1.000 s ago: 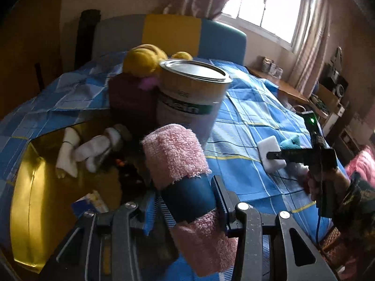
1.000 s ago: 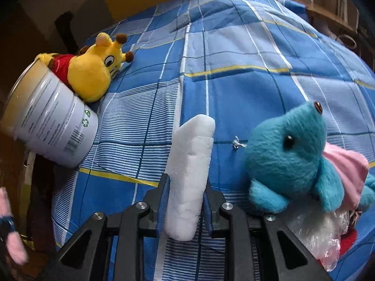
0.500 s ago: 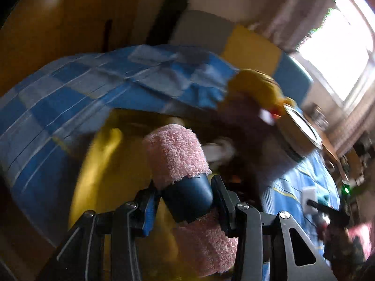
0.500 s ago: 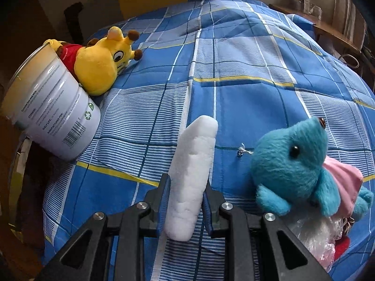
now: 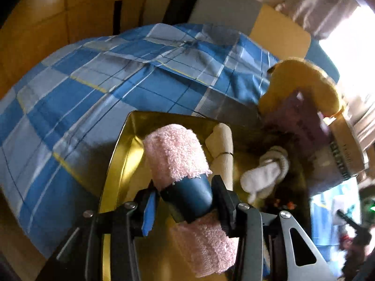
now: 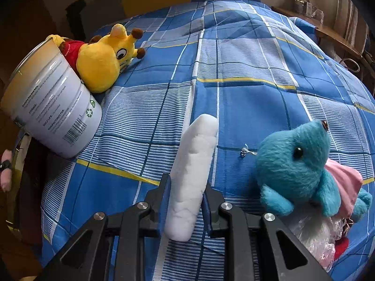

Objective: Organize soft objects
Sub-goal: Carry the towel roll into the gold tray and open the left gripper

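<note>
Gold-coloured metal fills the left wrist view: the shiny rectangular tray [image 5: 121, 154] at the bed's left edge now lies straight below the left gripper [image 5: 185, 201], which a second ago faced the tall white tin can [image 5: 339, 154] and has since swung left over the tray. Its jaws pinch a rolled pink terry towel with a dark blue band [image 5: 175, 149], held above the tray's open near corner; a cream limb and a white sock-like piece [image 5: 264, 175] already lie further in. That suggests the towel is about to be dropped among the sorted things, with free floor beside the tray wall. On the blue plaid bedspread [image 6: 246, 75], the right gripper [image 6: 185, 201] has barely moved, its jaws clamped on a white foam sponge block [image 6: 194, 161] stood on edge. Open bedspread lies ahead; the yellow plush giraffe [image 6: 103, 58] leans against the can, the teal plush animal [image 6: 293, 164] sits just right.
</note>
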### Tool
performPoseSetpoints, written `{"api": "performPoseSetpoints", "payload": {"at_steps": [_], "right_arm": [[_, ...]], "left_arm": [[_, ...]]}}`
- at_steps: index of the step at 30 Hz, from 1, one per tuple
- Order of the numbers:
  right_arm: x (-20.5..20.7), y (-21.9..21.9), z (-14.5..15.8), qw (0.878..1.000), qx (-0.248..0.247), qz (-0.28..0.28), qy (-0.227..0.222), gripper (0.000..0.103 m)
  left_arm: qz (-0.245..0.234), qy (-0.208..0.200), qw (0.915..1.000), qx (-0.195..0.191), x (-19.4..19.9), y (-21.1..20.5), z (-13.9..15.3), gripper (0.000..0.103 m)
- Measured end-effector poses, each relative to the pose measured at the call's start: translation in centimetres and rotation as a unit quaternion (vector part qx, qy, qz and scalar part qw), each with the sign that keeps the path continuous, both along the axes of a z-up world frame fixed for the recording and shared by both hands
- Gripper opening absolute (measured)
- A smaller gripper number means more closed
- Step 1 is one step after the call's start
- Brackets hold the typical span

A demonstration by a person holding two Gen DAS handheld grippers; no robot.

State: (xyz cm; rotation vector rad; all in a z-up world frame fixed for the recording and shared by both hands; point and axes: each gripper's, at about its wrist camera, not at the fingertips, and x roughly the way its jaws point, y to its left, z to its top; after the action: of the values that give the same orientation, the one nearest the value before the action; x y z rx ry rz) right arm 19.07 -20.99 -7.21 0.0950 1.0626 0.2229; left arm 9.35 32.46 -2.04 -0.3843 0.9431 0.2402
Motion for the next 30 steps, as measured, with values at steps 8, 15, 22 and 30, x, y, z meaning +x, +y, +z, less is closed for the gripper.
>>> {"api": "performPoseSetpoints", "payload": {"at_steps": [8,15,22,30], "right_arm": [[0.0,0.0,0.0,1.0,-0.006,0.001,-0.002,0.023],[0.0,0.3,-0.1,1.0,-0.012,0.01,-0.002,0.023],[0.0,1.0,-0.2,0.999,-0.028,0.021,-0.004,0.021],[0.0,1.1,-0.2,0.999,-0.031,0.022,-0.006,0.021]], "left_arm": [[-0.002,0.01,0.9994,0.033,4.5,0.7,-1.9,0.055],[0.031,-0.017,0.9957,0.085,2.0,0.0,0.4,0.067],[0.028,-0.049,0.9938,0.096,-3.9,-3.1,2.1,0.068],[0.005,-0.081,0.9904,0.112,-8.6,-7.1,3.7,0.072]]}}
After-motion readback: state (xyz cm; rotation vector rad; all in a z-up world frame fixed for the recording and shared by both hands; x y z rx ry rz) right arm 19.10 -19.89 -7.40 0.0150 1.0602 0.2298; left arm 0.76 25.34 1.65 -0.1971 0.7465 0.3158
